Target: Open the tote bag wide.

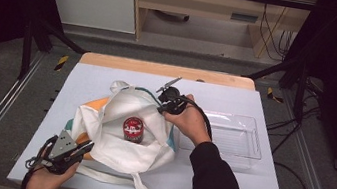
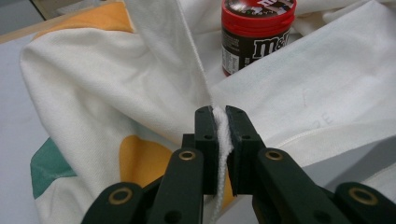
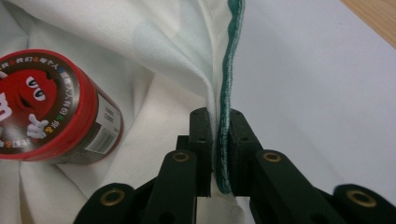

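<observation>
Fingers [image 2: 219, 140] on my left gripper [image 1: 78, 151] are clenched on the near rim of the cloth bag [image 1: 123, 128], with a thick white seam squeezed between the pads at lower center of the left gripper view. My right gripper's [image 1: 160, 107] fingers [image 3: 219, 154] pinch the far rim the same way, where a green-edged hem runs between them. Both edges are held apart, so I judge the mouth is open and ready. In the high view the candy tub [image 1: 133, 129] sits inside the bag at frame center, so loading looks done or well begun; what is left, I'd guess, is letting go or adding more. The clear plastic tray [image 1: 231, 136] at right of the desk [image 1: 253, 188] looks bare. The bag is soft, creased woven cotton, white with orange and teal patches; the tub is a glossy round cylinder with a red lid.
</observation>
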Demonstrator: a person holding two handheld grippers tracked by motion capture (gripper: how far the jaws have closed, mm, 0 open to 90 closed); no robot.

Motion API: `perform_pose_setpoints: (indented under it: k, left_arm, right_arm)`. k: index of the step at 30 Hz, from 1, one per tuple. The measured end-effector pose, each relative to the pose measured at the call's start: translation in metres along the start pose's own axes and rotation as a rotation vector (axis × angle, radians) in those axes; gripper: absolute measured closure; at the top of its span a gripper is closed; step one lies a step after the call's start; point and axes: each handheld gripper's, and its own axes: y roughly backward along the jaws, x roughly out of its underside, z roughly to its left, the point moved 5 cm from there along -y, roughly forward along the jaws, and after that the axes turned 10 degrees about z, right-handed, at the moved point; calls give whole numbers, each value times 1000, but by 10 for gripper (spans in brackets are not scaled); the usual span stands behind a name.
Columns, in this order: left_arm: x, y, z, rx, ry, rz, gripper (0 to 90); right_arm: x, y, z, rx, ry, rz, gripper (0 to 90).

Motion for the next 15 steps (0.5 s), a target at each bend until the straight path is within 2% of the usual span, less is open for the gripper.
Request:
perform_pose_setpoints:
  k: [1, 3, 7, 10, 12, 15]
  left_arm:
    - [1, 0, -2, 10, 8, 5, 840]
    - [1, 2, 2, -17, -16, 6, 840]
    - [3, 2, 3, -23, -30, 21, 841]
    - [6, 3, 3, -36, -42, 36, 841]
    - [8, 2, 1, -20, -26, 43, 841]
    - [8, 2, 2, -36, -44, 45, 841]
  right_arm:
    - [0, 1, -1, 2, 1, -4, 843]
    - [0, 3, -3, 15, -8, -17, 846]
    - [-1, 8, -7, 35, -15, -37, 849]
    - [1, 7, -11, 40, -26, -28, 850]
    - [2, 5, -11, 37, -30, -16, 850]
    - [1, 0, -10, 41, -30, 1, 850]
